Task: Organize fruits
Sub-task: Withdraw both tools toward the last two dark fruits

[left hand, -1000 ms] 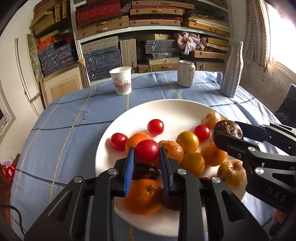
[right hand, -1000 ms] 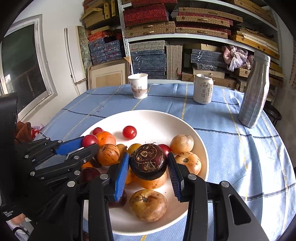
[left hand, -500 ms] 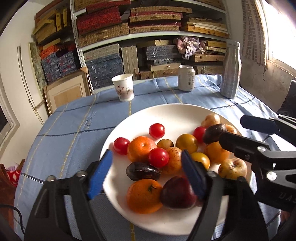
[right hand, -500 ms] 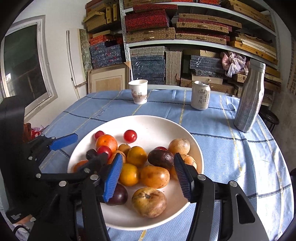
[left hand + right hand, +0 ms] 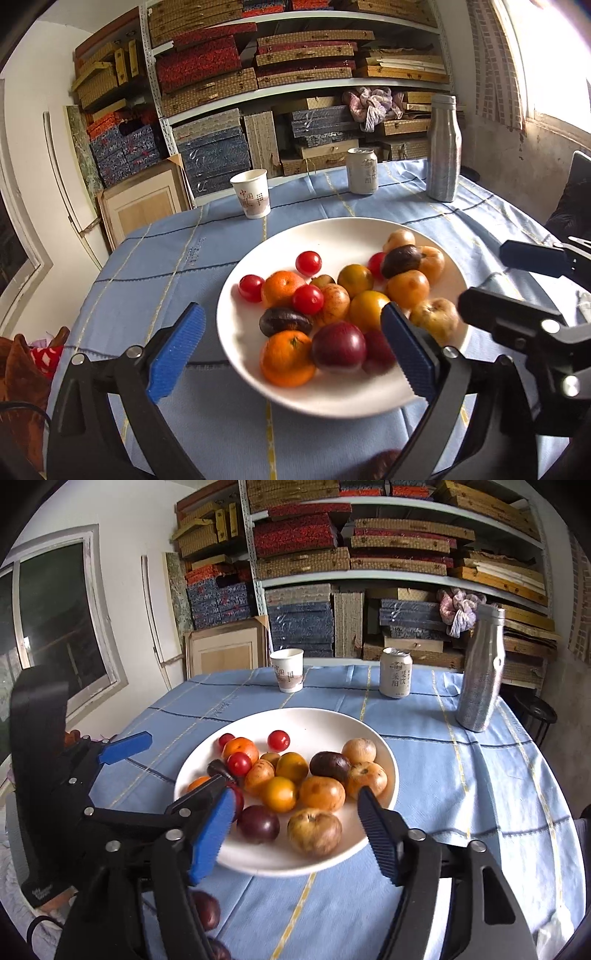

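Observation:
A white plate [image 5: 332, 240] [image 5: 317, 723] on the blue cloth holds several fruits: oranges, cherry tomatoes, plums and brownish round ones. One cherry tomato [image 5: 307, 299] [image 5: 239, 763] rests on top of the pile. A dark wrinkled fruit [image 5: 400, 256] [image 5: 330, 766] lies near the far right of the heap. My left gripper [image 5: 291, 314] [image 5: 184, 758] hovers before the plate's near edge, its jaws opening wide and gripping nothing. My right gripper [image 5: 295, 794] [image 5: 484, 275] is at the near right rim, jaws also opening, pads clear of the fruit.
A paper cup [image 5: 251, 197], a drink can [image 5: 362, 171] and a silver bottle [image 5: 443, 147] stand at the table's far side, before shelves of boxes. Two dark fruits [image 5: 207, 910] lie on the cloth near the front edge.
Both grippers let go and drew back from the plate. The left released the cherry tomato onto the pile and the right set down the dark wrinkled fruit. Both jaws spread wider.

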The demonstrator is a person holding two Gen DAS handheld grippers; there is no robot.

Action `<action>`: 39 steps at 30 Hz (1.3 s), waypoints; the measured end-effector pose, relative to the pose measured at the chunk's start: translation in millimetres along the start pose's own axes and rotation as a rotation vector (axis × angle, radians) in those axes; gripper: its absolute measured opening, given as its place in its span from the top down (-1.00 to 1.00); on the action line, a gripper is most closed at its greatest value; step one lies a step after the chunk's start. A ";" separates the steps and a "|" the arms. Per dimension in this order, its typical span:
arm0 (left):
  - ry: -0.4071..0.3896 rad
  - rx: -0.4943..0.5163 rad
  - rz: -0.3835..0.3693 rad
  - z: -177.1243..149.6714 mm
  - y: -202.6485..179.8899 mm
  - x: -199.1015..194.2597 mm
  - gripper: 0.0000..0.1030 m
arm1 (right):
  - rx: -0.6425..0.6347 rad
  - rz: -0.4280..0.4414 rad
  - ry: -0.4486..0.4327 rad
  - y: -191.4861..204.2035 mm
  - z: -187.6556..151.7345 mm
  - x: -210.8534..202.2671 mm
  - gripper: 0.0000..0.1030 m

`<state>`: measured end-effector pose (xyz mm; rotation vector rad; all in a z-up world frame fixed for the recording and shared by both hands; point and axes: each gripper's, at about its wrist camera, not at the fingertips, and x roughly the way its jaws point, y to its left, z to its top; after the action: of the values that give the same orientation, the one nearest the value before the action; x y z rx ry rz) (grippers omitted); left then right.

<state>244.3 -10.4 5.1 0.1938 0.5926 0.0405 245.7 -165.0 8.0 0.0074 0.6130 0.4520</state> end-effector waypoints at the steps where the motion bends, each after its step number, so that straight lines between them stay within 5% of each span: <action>1: -0.001 -0.008 -0.001 -2.5 1.0 -4.4 -0.83 | -0.001 0.002 -0.007 0.6 -4.5 -7.3 -0.36; 10: 0.005 -0.042 0.015 -27.8 7.0 -36.7 -0.88 | 0.019 0.079 0.009 8.1 -48.0 -41.2 -0.45; 26: 0.041 -0.055 0.009 -52.7 14.9 -49.1 -0.91 | -0.082 0.156 0.187 42.6 -83.9 -18.5 -0.46; 33: 0.114 -0.013 -0.027 -61.5 10.3 -36.2 -0.91 | -0.117 0.169 0.253 50.4 -89.8 -5.6 -0.20; 39: 0.141 0.030 -0.059 -72.4 3.3 -35.2 -0.91 | -0.126 0.220 0.329 52.9 -94.5 9.2 0.22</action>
<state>174.7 1.8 -33.6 0.2038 0.7398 -0.0118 178.2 -125.3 -67.3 -0.1221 0.9105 0.7128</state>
